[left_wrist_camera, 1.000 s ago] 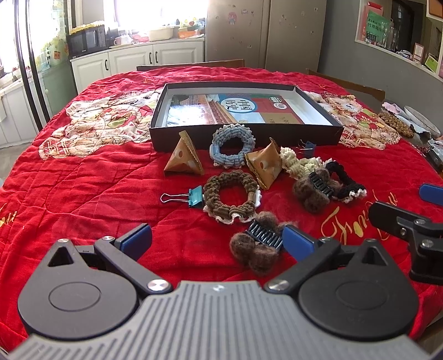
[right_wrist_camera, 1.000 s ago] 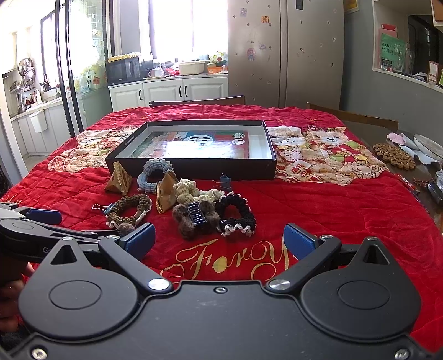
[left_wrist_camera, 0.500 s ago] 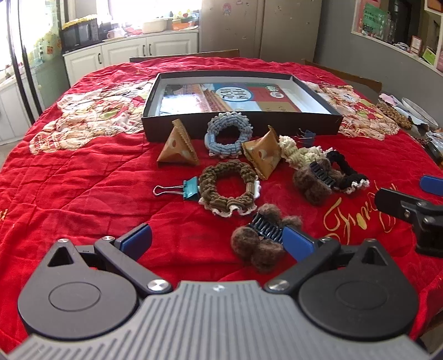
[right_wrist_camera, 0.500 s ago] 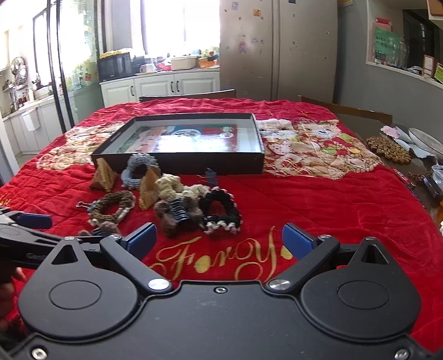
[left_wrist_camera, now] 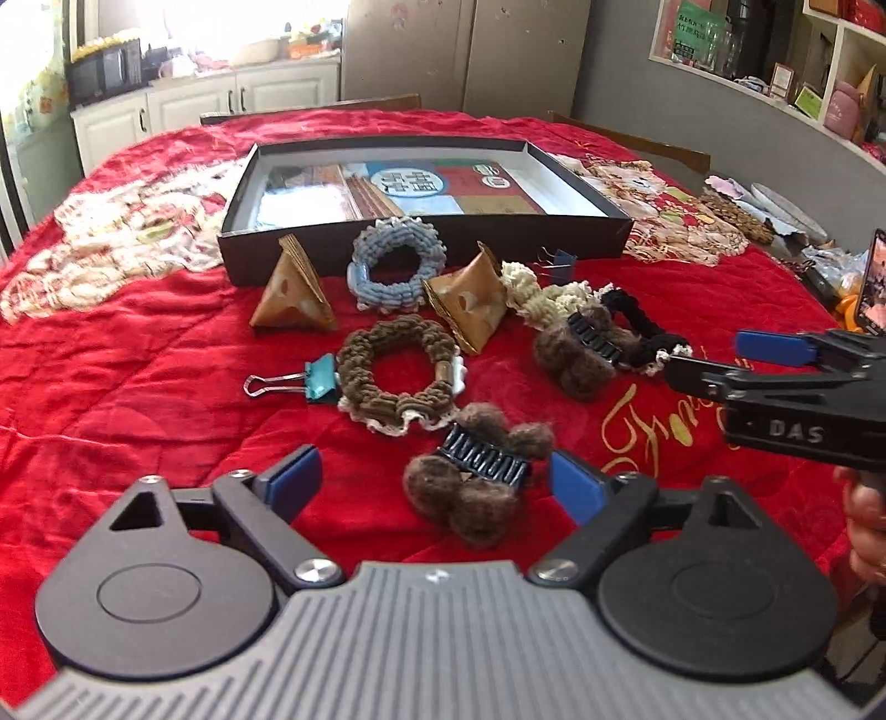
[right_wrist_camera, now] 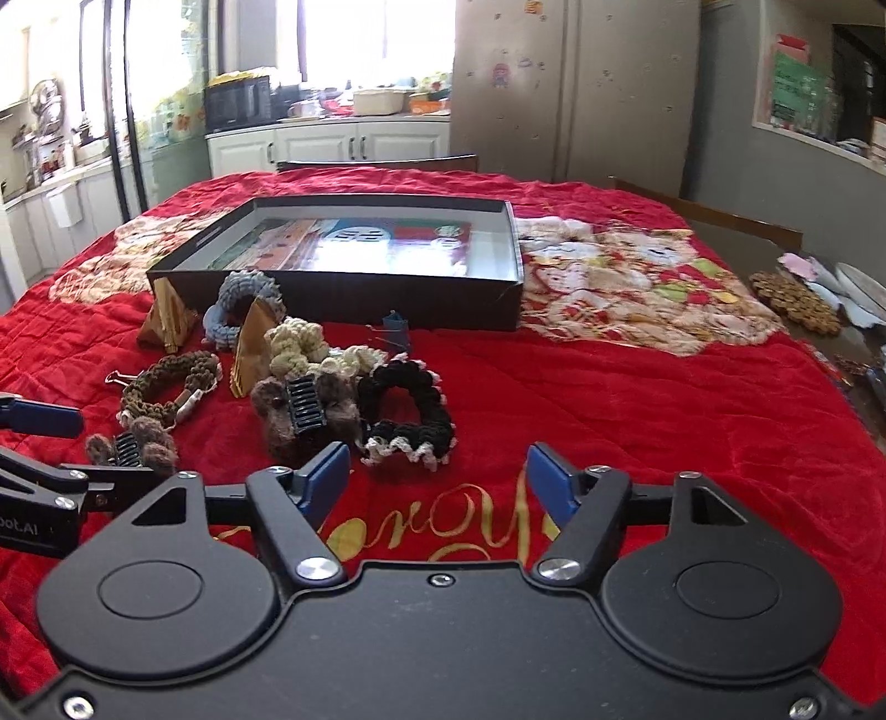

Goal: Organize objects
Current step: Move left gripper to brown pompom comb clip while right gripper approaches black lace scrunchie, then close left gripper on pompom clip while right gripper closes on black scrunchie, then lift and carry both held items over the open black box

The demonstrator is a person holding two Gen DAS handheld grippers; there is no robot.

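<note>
a home kitchen with a dining area. white cabinets (right_wrist_camera: 354, 147) run under a sunny window (right_wrist_camera: 376, 39), with a black microwave (right_wrist_camera: 238, 102) on the counter. a tall grey fridge (right_wrist_camera: 570, 88) carries small stickers. wall shelves (left_wrist_camera: 803, 66) hold jars and boxes. the desk wears a red quilted cloth (right_wrist_camera: 637, 399), and wooden chair backs (right_wrist_camera: 382, 163) stand behind it.

We see a red quilted cloth (left_wrist_camera: 138, 387) with a soft sheen over the worktop, its lettering in shiny gold thread. The shallow box (left_wrist_camera: 421, 252) looks like matt dark cardboard with a glossy printed floor. The brown scrunchie (left_wrist_camera: 396, 376) and blue scrunchie (left_wrist_camera: 396, 271) are ribbed knit; the brown hair claw (left_wrist_camera: 479, 476) is fuzzy wool around glossy plastic teeth. The binder clip (left_wrist_camera: 293, 382) has bright wire handles. The left tool (left_wrist_camera: 437, 482) is matt black plastic with smooth blue pads.
</note>
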